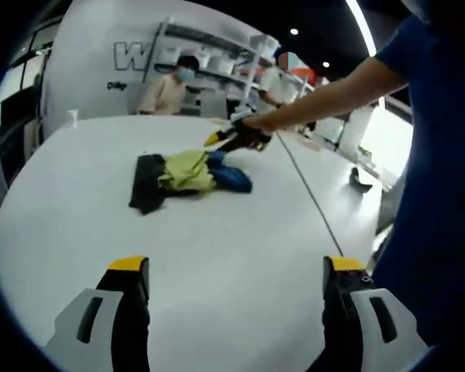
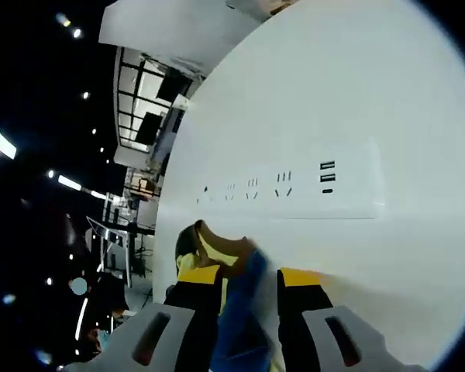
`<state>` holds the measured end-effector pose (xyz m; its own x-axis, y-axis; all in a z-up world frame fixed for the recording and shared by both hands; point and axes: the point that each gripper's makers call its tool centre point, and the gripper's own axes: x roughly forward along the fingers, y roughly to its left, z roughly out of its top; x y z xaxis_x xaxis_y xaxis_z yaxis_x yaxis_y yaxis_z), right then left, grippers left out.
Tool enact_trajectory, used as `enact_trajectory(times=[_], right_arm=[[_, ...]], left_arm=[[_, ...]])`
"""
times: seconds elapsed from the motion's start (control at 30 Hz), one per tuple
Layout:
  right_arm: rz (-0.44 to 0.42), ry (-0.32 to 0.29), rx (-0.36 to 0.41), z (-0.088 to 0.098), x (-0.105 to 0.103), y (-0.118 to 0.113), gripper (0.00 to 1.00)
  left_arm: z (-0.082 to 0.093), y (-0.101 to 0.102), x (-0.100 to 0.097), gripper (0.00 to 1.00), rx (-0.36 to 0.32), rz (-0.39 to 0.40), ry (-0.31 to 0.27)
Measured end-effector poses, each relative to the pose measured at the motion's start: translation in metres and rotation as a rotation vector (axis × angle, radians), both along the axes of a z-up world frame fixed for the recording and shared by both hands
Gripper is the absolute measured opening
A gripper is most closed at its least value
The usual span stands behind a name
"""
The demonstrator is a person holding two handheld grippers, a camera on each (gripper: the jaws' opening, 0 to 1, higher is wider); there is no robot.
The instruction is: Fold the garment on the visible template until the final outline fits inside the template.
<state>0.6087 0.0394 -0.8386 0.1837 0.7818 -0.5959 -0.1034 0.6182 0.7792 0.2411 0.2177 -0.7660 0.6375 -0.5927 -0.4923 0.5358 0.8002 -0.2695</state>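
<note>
Right hand-held gripper [image 2: 246, 291] clamps the garment's [image 1: 187, 177] blue edge; left hand-held gripper [image 1: 236, 267] wide: lift slowly, spreading cloth over the counter [image 1: 217, 256]

Left gripper view looks from afar across the table [image 1: 217, 263]; right gripper view, rolled, close against it.

Left gripper view: bright, even light from a ceiling strip light [image 1: 362, 27] and recessed spots washes the white tabletop [image 1: 232, 248] nearly shadowless, with straight edges bowed by fisheye distortion. Right gripper view: the tabletop [image 2: 356, 101] glares pale, the room beyond lies dark with point lights, and the blue fabric [image 2: 244, 325] nearest the lens is blurred.
</note>
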Motion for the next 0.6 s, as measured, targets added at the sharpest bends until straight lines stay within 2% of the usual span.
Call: enact_trajectory(times=[0.17, 0.3, 0.47, 0.6], right_arm=[[0.008, 0.022, 0.011, -0.001, -0.003, 0.007, 0.21], [0.027, 0.049, 0.02, -0.005, 0.004, 0.009, 0.18], [0.112, 0.04, 0.011, -0.006, -0.01, 0.018, 0.14], [0.104, 0.057, 0.014, -0.005, -0.009, 0.021, 0.14]], left_arm=[[-0.004, 0.005, -0.002, 0.88, 0.005, 0.009, 0.01], [-0.004, 0.006, -0.001, 0.88, 0.008, 0.015, 0.012], [-0.007, 0.009, -0.003, 0.88, 0.025, 0.009, 0.021], [-0.008, 0.01, -0.005, 0.88, 0.036, 0.002, 0.025]])
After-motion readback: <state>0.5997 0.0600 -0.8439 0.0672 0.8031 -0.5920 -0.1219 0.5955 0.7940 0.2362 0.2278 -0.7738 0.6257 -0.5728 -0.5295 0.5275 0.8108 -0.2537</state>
